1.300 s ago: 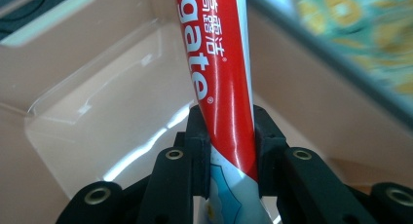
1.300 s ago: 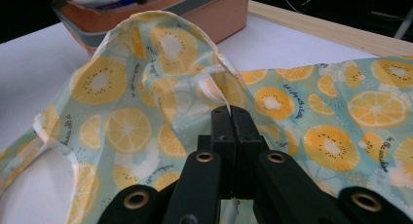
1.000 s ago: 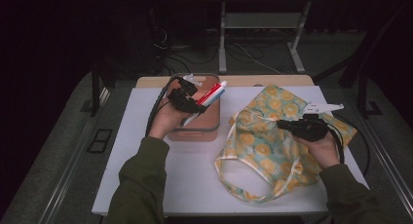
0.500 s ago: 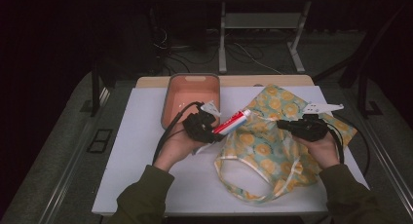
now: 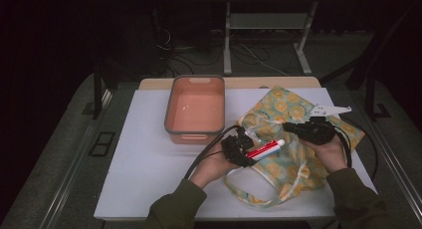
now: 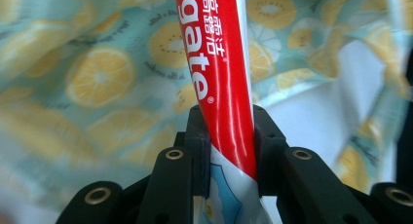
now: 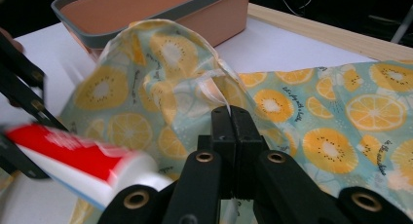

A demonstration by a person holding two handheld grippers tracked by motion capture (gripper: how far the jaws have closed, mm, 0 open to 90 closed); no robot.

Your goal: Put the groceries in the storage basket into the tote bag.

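Observation:
My left gripper (image 5: 247,150) is shut on a red and white toothpaste tube (image 5: 266,149), whose cap end points right, at the bag's raised edge. In the left gripper view the jaws (image 6: 229,124) pinch the tube (image 6: 219,63) near its flat tail. A drawstring bag printed with citrus slices (image 5: 293,164) lies on the table's right half. My right gripper (image 5: 289,127) is shut on the bag's edge and holds it up. In the right gripper view the fabric (image 7: 160,58) rises from its pressed-together jaws (image 7: 231,114), and the tube (image 7: 73,158) comes in from the left.
A pink bin with a grey rim (image 5: 169,105) stands behind the bag's left side, seen close in the right gripper view (image 7: 214,14). The white table top (image 5: 144,159) is bare at the left. A white tag (image 5: 329,109) sticks out beyond the right gripper.
My left gripper has carried the toothpaste from above the pink bin down and to the right, to the bag's lifted edge. The right gripper has stayed put, holding the fabric.

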